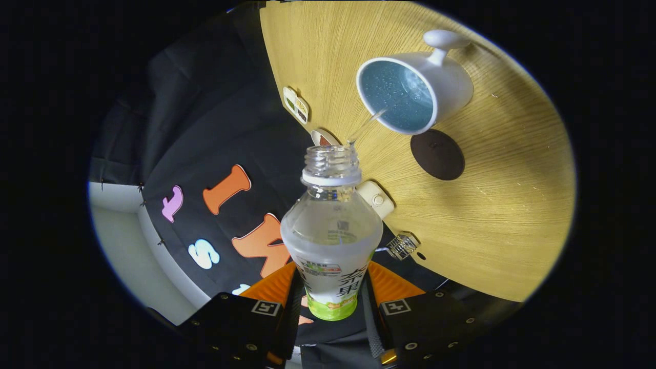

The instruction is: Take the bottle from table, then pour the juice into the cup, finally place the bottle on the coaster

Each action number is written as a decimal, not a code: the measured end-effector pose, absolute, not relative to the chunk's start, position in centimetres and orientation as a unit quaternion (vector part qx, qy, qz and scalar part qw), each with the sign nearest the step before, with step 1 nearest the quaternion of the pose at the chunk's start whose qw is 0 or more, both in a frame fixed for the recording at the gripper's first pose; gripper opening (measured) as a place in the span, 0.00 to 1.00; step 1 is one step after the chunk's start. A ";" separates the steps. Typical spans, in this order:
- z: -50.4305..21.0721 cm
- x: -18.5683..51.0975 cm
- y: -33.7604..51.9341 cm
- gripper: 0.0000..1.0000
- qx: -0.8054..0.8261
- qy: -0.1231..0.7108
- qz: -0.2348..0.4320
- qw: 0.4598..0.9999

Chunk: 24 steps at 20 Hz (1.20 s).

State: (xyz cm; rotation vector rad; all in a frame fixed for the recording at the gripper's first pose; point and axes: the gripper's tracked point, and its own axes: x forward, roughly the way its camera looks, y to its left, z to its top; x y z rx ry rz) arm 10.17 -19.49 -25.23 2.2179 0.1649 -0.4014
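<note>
My gripper (332,302) is shut on a clear plastic bottle (332,230) with a green and white label, both fingers pressing on its lower body. The bottle has no cap and is tipped over, its open neck toward the cup. A thin stream of clear liquid (366,125) runs from the mouth into a white cup (415,92) with a blue inside, which stands on the wooden table (502,205) beyond the fingers. Liquid with bubbles lies in the cup. A round dark brown coaster (437,154) lies on the table right beside the cup.
Several small items sit along the table's edge near the bottle neck: a small card (295,104), a round piece (323,138), a cream clip-like piece (376,199) and a small clear cube (403,245). Bare table spreads past the coaster.
</note>
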 end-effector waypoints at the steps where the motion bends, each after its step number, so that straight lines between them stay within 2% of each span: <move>1: -25.4 10.1 -19.2 0.57 0.887 0.069 -0.161 0.427; 5: -25.4 10.2 -19.0 0.56 0.881 0.072 -0.158 0.439; 11: -26.9 9.9 -19.3 0.56 0.833 0.093 -0.163 0.521; 17: -27.7 9.6 -19.8 0.56 0.721 0.125 -0.166 0.661; 20: -28.3 9.4 -20.3 0.56 0.622 0.150 -0.179 0.747; 24: -28.2 9.6 -20.8 0.56 0.492 0.187 -0.198 0.826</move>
